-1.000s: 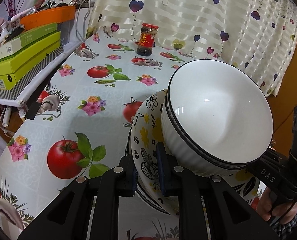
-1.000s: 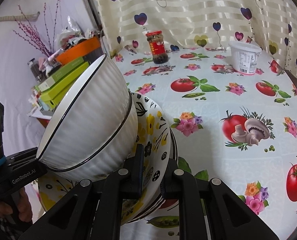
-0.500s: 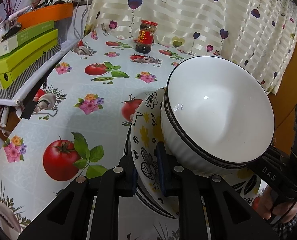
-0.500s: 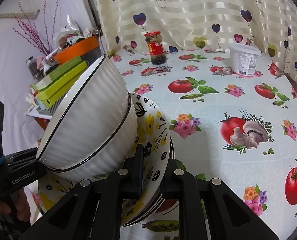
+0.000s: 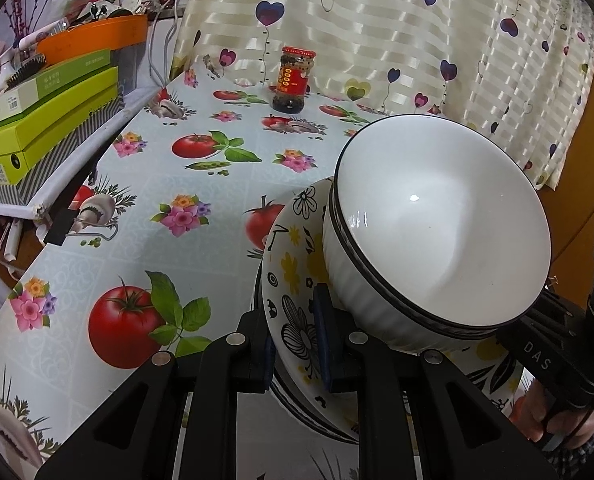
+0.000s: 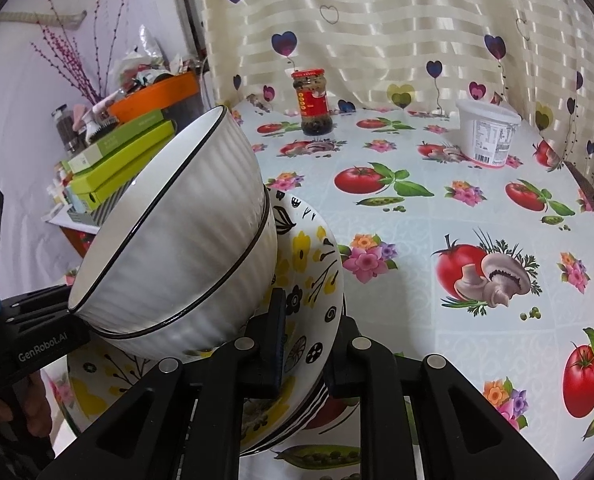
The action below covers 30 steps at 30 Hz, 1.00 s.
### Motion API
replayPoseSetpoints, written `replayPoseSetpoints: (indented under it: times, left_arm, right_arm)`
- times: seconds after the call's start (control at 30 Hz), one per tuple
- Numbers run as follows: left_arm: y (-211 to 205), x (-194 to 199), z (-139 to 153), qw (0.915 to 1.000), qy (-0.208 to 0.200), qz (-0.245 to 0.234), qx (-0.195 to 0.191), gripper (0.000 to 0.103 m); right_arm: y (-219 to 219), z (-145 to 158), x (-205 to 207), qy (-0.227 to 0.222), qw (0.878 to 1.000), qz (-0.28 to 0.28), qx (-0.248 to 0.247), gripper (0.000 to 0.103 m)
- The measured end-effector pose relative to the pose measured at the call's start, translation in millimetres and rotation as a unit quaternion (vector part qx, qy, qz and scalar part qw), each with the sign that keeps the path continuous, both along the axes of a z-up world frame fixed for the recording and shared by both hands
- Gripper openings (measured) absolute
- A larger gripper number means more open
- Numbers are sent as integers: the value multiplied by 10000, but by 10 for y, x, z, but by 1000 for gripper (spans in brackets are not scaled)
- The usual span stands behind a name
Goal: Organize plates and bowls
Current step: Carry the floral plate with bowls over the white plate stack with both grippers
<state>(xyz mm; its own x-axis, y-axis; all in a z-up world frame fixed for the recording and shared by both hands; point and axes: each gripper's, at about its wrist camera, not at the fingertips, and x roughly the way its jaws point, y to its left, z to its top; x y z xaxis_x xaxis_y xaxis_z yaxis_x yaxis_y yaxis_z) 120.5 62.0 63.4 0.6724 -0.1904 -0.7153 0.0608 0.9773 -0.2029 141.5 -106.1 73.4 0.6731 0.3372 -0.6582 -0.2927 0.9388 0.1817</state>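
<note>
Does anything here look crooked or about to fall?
Yes. The white bowls sit on the flowered plates, and the whole stack looks steeply tilted, pinched at opposite rims by the left gripper and right gripper. The bowls look free to slide off.

The plates' lower rims hide behind both gripper frames; the tub's label print is too small to read.
</note>
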Motion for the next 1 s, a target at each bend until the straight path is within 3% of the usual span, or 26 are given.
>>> replayPoseSetpoints:
  times: [1.0]
  left_arm:
    - [44,-63,20,9999,-39,-59,-105,18]
  right_arm:
    - [13,10,-4,187,9997,110,-68,16]
